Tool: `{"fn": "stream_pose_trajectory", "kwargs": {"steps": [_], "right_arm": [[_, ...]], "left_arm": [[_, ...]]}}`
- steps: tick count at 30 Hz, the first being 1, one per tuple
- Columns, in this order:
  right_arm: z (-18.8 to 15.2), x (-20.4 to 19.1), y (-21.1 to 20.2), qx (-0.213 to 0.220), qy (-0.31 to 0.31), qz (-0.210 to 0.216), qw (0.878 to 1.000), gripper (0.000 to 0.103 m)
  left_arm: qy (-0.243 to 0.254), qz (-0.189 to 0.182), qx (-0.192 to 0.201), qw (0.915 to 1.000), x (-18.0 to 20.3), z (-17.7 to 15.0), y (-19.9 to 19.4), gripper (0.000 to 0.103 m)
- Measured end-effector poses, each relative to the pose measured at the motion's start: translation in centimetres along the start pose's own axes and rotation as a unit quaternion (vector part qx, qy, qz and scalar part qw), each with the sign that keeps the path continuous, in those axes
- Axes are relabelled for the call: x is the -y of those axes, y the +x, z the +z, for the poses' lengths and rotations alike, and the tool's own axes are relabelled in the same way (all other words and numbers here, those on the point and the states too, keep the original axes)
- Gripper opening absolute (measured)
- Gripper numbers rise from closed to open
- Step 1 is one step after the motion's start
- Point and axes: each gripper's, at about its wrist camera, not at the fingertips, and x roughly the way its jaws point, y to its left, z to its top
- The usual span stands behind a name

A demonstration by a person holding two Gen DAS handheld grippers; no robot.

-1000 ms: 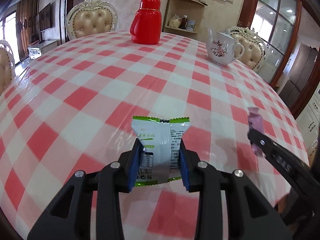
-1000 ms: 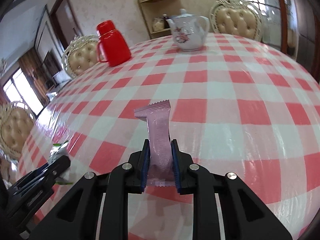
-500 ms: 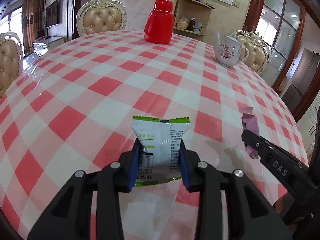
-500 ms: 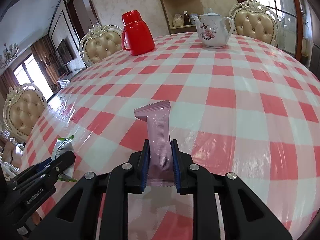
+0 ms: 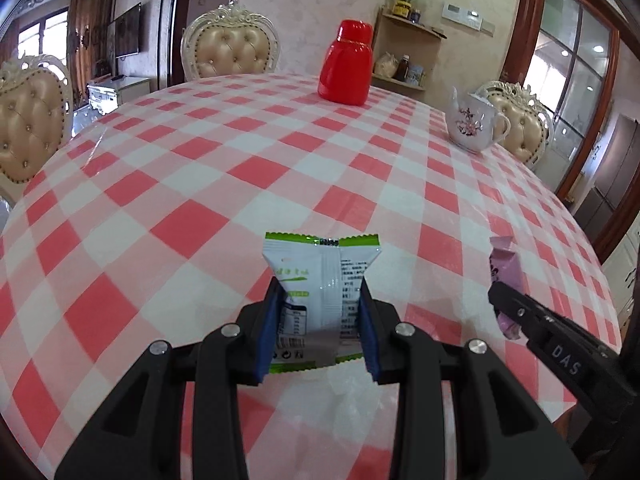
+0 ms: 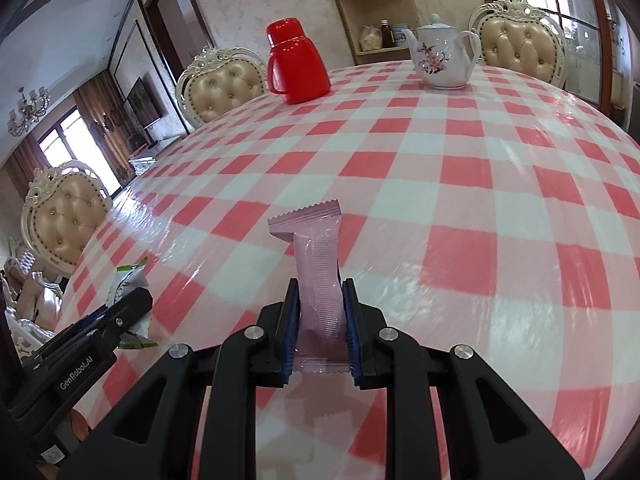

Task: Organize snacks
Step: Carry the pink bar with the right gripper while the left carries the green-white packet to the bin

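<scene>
My left gripper (image 5: 320,300) is shut on a white and green snack packet (image 5: 320,280) and holds it above the near edge of the table. My right gripper (image 6: 319,300) is shut on a pink snack packet (image 6: 316,272), also above the near edge. The pink packet (image 5: 505,268) and the right gripper's finger (image 5: 520,312) show at the right of the left wrist view. The green packet (image 6: 130,284) and the left gripper's finger (image 6: 116,320) show at the lower left of the right wrist view.
A round table with a red and white checked cloth (image 5: 280,152) fills both views. A red flask (image 5: 347,68) and a white floral teapot (image 5: 474,124) stand at its far side. Padded chairs (image 5: 230,50) ring the table. A wall shelf (image 6: 372,12) stands behind.
Both grippers have drawn back and risen from the table, so more of the table and room shows. Each keeps its packet.
</scene>
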Motion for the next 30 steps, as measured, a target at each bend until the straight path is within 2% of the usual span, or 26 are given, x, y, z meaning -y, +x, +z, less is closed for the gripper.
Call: {"fn": "stream_pose_trajectory", "kwargs": {"steps": [7,15,22,30], "right_arm": [[-1.8,-2.1,-1.1,-0.006,-0.006,0.024,1.000,0.021],[-3.8,-4.6,-2.4,-0.009,-0.009,0.047,0.999,0.021],[-6.2,-8.6,-3.9,-0.011,-0.046,0.061,0.997,0.021],[-8.6,-13.1,-5.5,-0.015,-0.088,0.085,0.992,0.021]], "left_arm": [[-0.002,0.000,0.018,0.9998,-1.5,-1.9,-3.7,0.036],[0.001,0.013,0.017,0.9998,-3.5,-3.7,-7.6,0.036],[0.003,0.029,0.006,0.9996,-6.1,-5.7,-10.9,0.036],[0.009,0.052,0.029,0.9982,-9.2,-7.7,-16.0,0.036]]}}
